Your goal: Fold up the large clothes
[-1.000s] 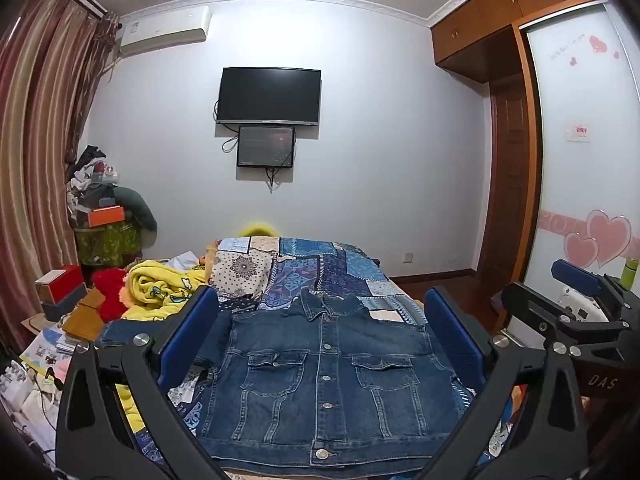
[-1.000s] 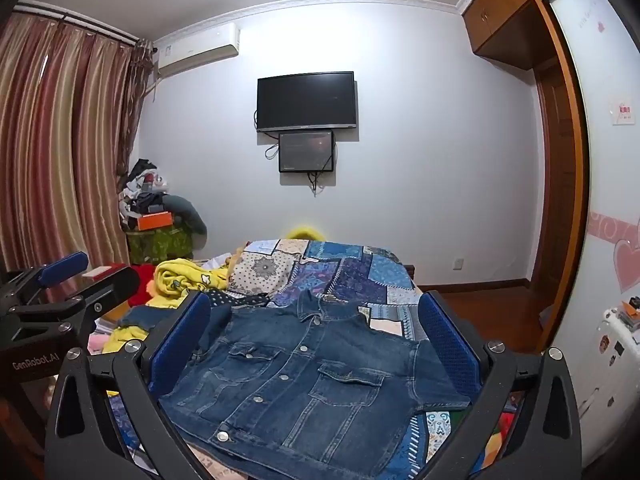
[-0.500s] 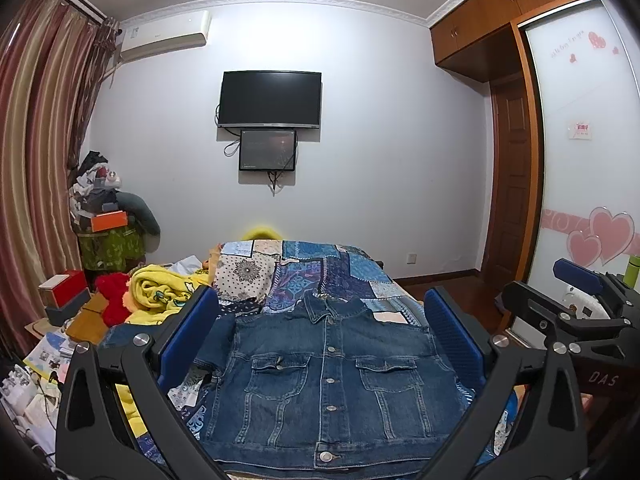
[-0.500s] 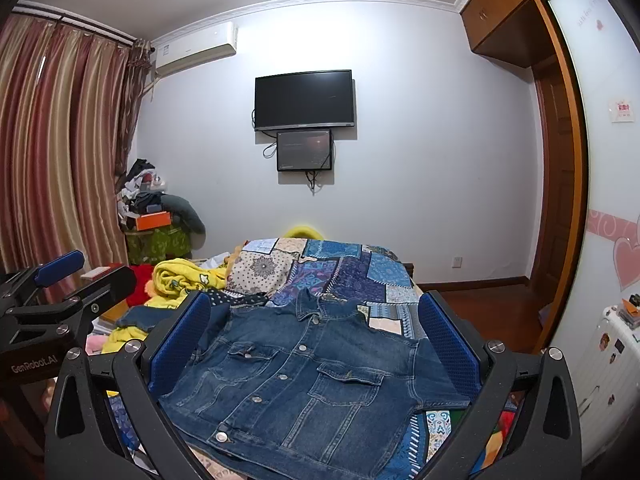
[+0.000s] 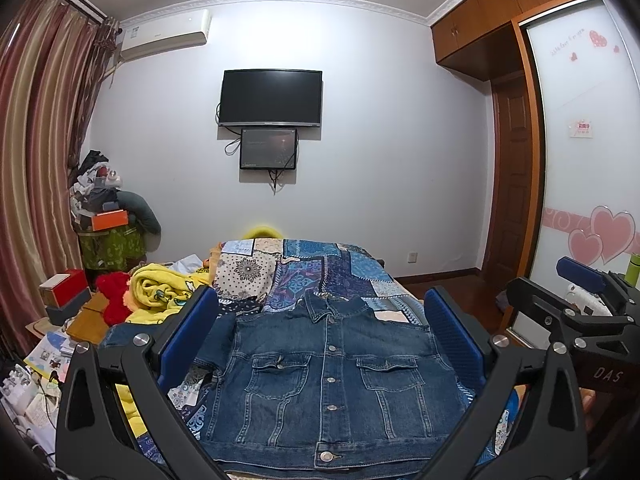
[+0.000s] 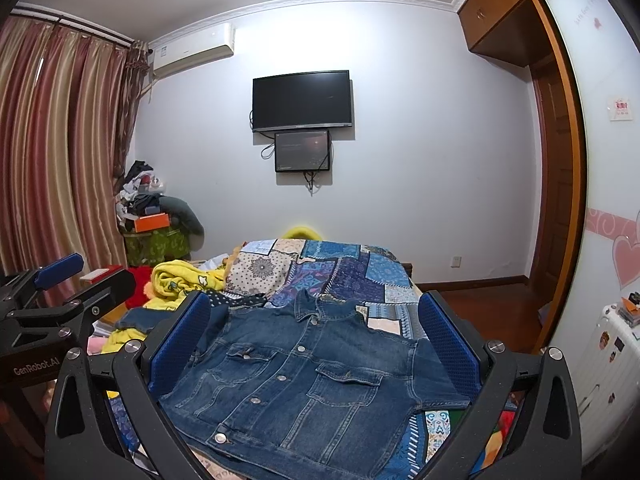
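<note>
A blue denim jacket point(image 5: 332, 376) lies flat and buttoned, front up, on the patchwork bedspread point(image 5: 316, 272), collar toward the far wall. It also shows in the right wrist view point(image 6: 308, 384). My left gripper point(image 5: 320, 328) is open and empty, held above the jacket's near hem. My right gripper point(image 6: 316, 332) is open and empty too, above the jacket from the right. Each gripper shows at the edge of the other's view: the right one point(image 5: 580, 304) and the left one point(image 6: 60, 292). One sleeve lies out to the left point(image 6: 140, 318).
A yellow blanket point(image 5: 160, 288) and red plush point(image 5: 114, 294) lie on the bed's left side. Boxes and papers point(image 5: 60, 320) sit at the left, below striped curtains point(image 5: 36, 160). A wardrobe door point(image 5: 584, 200) stands on the right, a TV point(image 5: 272, 98) on the far wall.
Both views have tilted up slightly, so the jacket sits a little lower in frame. The jacket has not moved and both grippers stay open.
</note>
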Demonstrator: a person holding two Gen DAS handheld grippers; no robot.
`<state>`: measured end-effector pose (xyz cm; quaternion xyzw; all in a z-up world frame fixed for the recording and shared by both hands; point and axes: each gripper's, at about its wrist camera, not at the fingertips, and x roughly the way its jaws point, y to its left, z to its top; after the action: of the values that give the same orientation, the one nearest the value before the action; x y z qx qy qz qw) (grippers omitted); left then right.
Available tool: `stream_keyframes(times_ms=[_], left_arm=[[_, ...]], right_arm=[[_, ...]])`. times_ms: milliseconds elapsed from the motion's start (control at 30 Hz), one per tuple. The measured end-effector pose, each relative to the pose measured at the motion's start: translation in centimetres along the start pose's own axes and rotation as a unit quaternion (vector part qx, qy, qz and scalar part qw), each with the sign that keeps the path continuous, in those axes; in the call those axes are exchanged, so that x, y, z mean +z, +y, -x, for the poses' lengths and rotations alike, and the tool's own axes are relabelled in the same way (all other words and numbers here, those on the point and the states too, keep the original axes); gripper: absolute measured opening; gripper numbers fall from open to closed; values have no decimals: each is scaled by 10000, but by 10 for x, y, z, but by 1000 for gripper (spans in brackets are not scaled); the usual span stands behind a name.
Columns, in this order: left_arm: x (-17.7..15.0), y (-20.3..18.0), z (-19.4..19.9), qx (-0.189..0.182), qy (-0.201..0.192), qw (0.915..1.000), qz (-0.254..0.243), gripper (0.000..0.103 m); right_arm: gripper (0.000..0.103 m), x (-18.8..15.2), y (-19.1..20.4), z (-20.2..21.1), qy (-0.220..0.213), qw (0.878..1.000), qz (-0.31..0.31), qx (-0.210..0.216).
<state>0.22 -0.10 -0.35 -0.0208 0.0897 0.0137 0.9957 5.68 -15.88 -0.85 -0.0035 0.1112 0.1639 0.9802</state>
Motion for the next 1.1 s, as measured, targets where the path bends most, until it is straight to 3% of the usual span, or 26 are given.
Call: stream_keyframes(times_ms=[1100], left_arm=[[-1,3,-4,-13,36,10000,44,103]], right_arm=[[103,2,-3,1,-8,10000,-27,-13]])
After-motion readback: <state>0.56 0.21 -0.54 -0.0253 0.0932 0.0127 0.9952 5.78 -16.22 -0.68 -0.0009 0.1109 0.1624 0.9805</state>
